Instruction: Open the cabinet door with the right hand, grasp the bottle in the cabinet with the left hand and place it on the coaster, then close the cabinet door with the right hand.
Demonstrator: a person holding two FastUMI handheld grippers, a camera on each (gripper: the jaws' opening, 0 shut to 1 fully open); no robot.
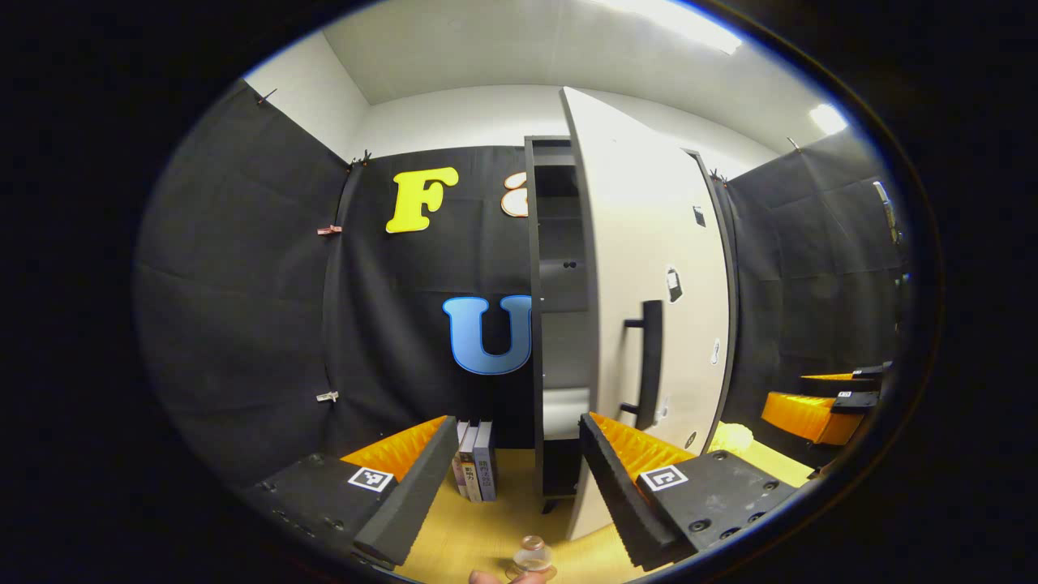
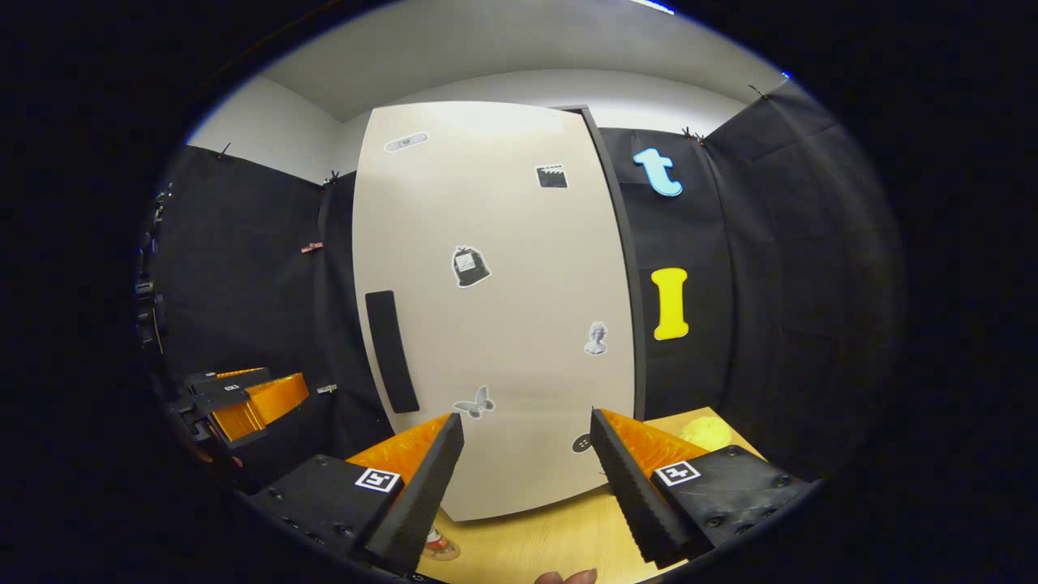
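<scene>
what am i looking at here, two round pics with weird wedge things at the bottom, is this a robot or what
No robot arm here: a person holds a two-finger grasping tool in each hand, and a fisheye camera rides on each one. The wedges at the bottom of each picture are that tool's own two fingers.

The left gripper view looks past the left tool, open and holding nothing, at a tall cabinet whose pale door stands partly open, its dark handle facing us. On the wooden table stand a few books, and a small clear bottle sits near the bottom edge. The other tool shows at far right.

The right gripper view looks past the right tool, also open and empty, straight at the door's sticker-covered face. A yellow thing lies on the table to the right.
</scene>
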